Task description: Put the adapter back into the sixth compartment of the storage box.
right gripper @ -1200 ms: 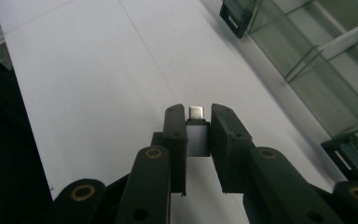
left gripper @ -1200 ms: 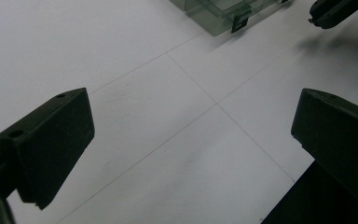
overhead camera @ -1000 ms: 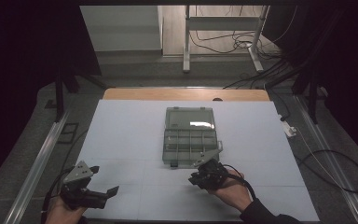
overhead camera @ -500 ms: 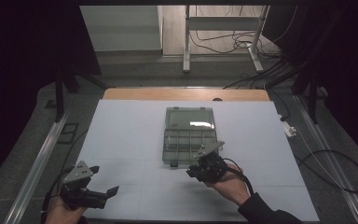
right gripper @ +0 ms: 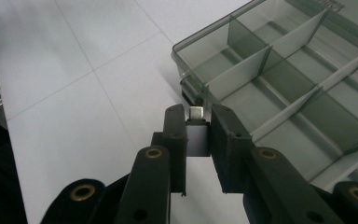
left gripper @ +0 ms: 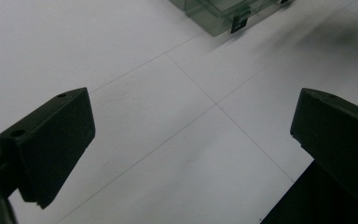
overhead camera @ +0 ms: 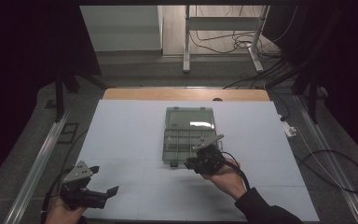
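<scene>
Item 1: right hand-held gripper (right gripper: 198, 140). Jaws narrowed onto a small dark block with a pale metal end (right gripper: 196, 126); both pads press its sides, and the metal end points away from the camera. In the high view this hand-held gripper (overhead camera: 200, 161) sits at the near edge of the organiser box, held by a hand in a dark sleeve, with its cable trailing back along the wrist.

Item 2: small dark block. Clamped between the right jaws, above the white surface (right gripper: 74, 84), just beside the near corner of the organiser box and outside its wall. Whether it touches the surface cannot be told.

Item 3: organiser box (overhead camera: 186, 135). Clear smoky plastic, lid open toward the far side, interior split by dividers into several compartments; the compartments seen in the right gripper view (right gripper: 279, 79) hold nothing visible. Lies flat on the surface near the middle. A corner with a dark latch shows at the top of the left gripper view (left gripper: 228, 14).

Item 4: left hand-held gripper (overhead camera: 100, 193). Jaws stand wide apart with nothing between them; bare white surface (left gripper: 177, 116) shows in the gap. Held low at the near left corner of the surface, well apart from the organiser box.
</scene>
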Demonstrator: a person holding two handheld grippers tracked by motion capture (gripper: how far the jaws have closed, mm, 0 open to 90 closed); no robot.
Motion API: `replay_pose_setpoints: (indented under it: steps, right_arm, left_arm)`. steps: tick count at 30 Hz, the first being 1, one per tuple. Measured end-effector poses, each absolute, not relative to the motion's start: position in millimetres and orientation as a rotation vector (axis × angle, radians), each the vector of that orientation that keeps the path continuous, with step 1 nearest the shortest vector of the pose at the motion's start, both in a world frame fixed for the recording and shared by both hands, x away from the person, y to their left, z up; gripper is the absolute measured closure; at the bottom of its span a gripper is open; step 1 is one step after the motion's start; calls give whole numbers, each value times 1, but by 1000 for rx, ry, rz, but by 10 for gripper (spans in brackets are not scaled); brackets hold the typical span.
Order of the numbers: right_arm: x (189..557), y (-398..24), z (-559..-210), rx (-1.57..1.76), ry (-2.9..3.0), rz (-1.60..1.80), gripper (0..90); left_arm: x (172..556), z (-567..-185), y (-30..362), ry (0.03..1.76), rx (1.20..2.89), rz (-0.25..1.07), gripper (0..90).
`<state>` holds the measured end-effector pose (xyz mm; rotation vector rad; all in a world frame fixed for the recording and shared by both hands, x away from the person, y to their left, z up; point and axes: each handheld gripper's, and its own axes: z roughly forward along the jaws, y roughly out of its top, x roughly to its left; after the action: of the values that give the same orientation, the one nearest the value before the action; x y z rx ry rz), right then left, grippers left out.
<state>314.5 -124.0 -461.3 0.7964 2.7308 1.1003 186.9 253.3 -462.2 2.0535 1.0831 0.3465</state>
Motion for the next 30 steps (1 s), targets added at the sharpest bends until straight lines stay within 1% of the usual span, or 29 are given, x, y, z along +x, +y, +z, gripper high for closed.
replay_pose_setpoints:
  steps: [17,30]
  right_arm:
    - [334,-114,-460,824,2670,1106,755]
    - [349,-110,-466,849,2627,1083,754]
  left_arm:
    - [187,-462,254,1083,2053,345,5]
    - [187,-462,253,1079,2059,345,7]
